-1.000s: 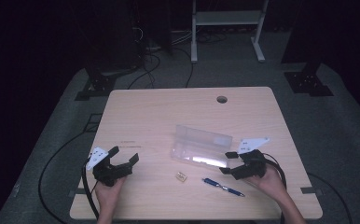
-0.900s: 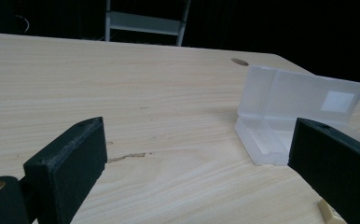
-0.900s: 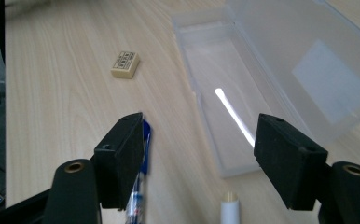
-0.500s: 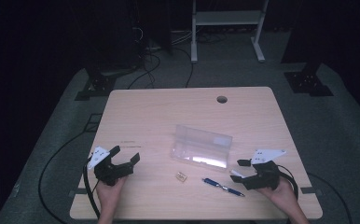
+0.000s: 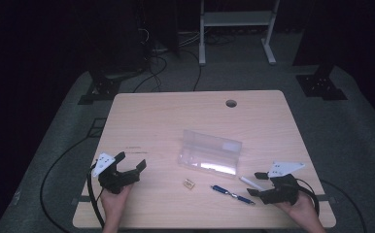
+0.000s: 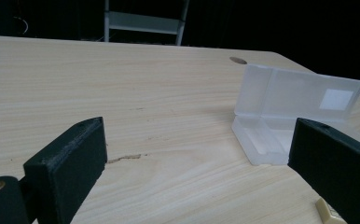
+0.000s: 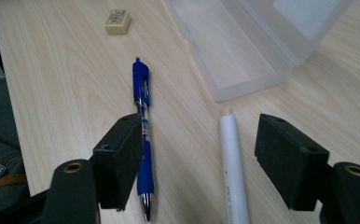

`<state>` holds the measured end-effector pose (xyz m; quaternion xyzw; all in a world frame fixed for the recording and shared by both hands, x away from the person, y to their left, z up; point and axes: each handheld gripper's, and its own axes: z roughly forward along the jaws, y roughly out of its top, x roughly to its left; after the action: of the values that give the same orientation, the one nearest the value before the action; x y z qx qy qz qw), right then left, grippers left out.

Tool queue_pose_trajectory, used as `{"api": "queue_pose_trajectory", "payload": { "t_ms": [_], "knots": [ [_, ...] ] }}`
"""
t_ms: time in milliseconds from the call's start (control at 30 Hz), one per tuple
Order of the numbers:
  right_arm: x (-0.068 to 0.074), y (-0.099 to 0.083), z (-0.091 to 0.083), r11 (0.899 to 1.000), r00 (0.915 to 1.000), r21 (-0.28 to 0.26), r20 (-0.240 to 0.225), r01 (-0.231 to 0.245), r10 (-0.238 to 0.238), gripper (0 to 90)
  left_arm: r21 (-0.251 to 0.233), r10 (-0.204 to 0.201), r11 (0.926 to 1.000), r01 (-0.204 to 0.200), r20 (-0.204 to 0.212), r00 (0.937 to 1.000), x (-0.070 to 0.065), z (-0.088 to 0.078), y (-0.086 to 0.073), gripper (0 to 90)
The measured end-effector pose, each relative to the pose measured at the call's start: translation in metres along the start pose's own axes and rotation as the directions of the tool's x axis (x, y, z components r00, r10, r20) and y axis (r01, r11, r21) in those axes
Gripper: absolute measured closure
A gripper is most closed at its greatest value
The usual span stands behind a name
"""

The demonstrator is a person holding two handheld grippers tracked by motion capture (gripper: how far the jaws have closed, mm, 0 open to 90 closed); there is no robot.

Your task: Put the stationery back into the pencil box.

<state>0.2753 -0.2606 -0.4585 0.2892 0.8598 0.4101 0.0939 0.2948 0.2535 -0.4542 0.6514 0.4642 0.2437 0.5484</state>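
Since the earlier frames, the right gripper has drawn back from the clear box toward the lower right of the high view, while the left gripper sits at lower left much as before.

Largest is the wooden table, which fills the middle of the high view. Just right of its centre lies the clear plastic box, lid standing open; in the left gripper view it sits at right. Below the box, toward lower right, lie a blue pen and a white stick, side by side in the right gripper view, pen left, stick right. A small eraser rests lower centre, near the pen's tip.

Both grippers' jaws stand spread wide and hold nothing. The right gripper's jaws straddle the pen and stick.
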Motion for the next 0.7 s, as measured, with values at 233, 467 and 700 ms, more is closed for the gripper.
{"api": "queue_pose_trajectory", "payload": {
  "t_ms": [233, 467, 700],
  "knots": [
    [0.002, -0.006, -0.001, 1.000, 0.9998, 0.018, 0.017, -0.007, 0.007, 33.4, 0.004, 0.005, 1.0000, -0.005, 0.000, 1.0000, 0.001, 0.001, 0.000, 3.4],
    [0.007, -0.009, 0.001, 0.999, 0.9994, 0.050, 0.032, 0.014, -0.016, 38.8, 0.002, 0.004, 1.0000, -0.004, 0.002, 1.0000, 0.001, 0.001, 0.000, 3.4],
    [0.001, -0.014, -0.001, 0.997, 0.9980, 0.080, 0.064, -0.006, 0.001, 50.6, -0.003, 0.001, 1.0000, -0.001, 0.002, 1.0000, 0.001, 0.000, 0.001, 3.4]
  ]
}}
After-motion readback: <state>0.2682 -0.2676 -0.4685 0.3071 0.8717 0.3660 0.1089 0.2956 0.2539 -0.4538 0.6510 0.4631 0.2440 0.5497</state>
